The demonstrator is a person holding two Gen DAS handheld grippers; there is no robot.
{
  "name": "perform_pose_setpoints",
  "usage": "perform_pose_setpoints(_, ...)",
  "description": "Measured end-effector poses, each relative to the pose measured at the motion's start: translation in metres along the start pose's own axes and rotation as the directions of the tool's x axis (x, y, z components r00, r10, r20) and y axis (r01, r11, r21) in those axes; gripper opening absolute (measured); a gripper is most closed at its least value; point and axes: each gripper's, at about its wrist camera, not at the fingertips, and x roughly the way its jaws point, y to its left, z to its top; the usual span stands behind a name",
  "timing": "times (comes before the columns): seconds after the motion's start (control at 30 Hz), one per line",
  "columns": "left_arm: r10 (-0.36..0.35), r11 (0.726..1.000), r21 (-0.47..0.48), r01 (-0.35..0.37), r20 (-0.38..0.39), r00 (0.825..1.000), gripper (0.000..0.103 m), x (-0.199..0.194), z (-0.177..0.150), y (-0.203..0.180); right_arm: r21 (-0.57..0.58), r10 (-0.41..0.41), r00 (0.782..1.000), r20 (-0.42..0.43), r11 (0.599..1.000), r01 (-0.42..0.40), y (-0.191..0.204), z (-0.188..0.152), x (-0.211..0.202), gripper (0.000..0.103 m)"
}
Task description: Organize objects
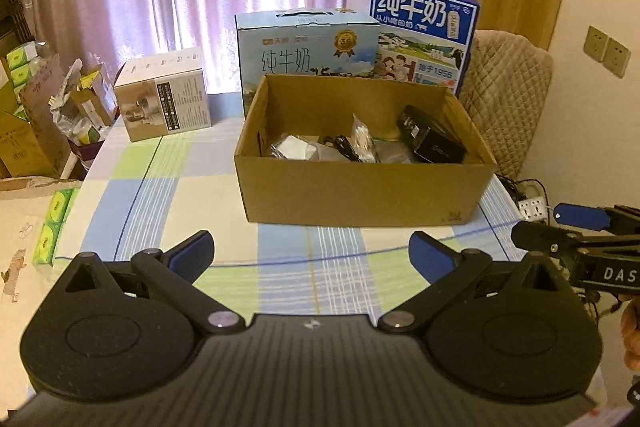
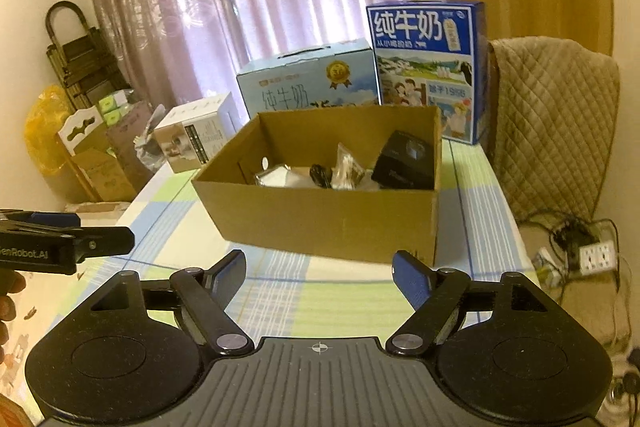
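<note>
Hovering low over the checked cloth of the worktop, left gripper spread wide and holding nothing, blue pads well apart. Hanging just beside it, right gripper likewise gaping and empty. Facing both, sitting near the middle of the cloth, an open cardboard box. Lying inside it: a black case leaning against the right wall, a clear packet standing upright in the middle, a black cable and a shiny bag to the left. Standing behind the box, touching or nearly so, a pale blue milk carton and a taller dark blue milk carton. Sitting well apart to the left, a small white box. Showing beyond the right edge, a chair with a quilted cover and a power strip.
</note>
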Motion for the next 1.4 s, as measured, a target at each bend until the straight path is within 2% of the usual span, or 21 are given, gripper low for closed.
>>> perform_pose_setpoints(0.3, -0.011, 1.000, 0.011, 0.011, -0.029, 1.000, 0.102, -0.037, -0.028, 0.025, 0.045, -0.051, 0.998, -0.031, 0.998, 0.052, 0.039, -0.032, -0.029, 0.077)
perform_pose_setpoints(0.63, -0.023, 0.999, 0.036, 0.027, -0.092, 0.995, 0.102, -0.067, -0.075, 0.052, 0.078, -0.081, 0.994, -0.079, 0.993, 0.087, 0.083, -0.076, -0.054, 0.077)
perform_pose_setpoints(0.87, -0.038, 0.998, 0.054, 0.043, -0.102, 0.994, 0.102, -0.086, -0.099, 0.064, 0.087, -0.087, 0.991, -0.101, 0.992, 0.096, 0.110, -0.099, -0.065, 0.077)
perform_pose_setpoints(1.4, -0.042, 0.997, 0.060, 0.051, -0.140, 0.989, 0.102, -0.103, -0.130, 0.078, 0.072, -0.107, 0.983, -0.147, 0.990, 0.119, 0.139, -0.124, -0.074, 0.077)
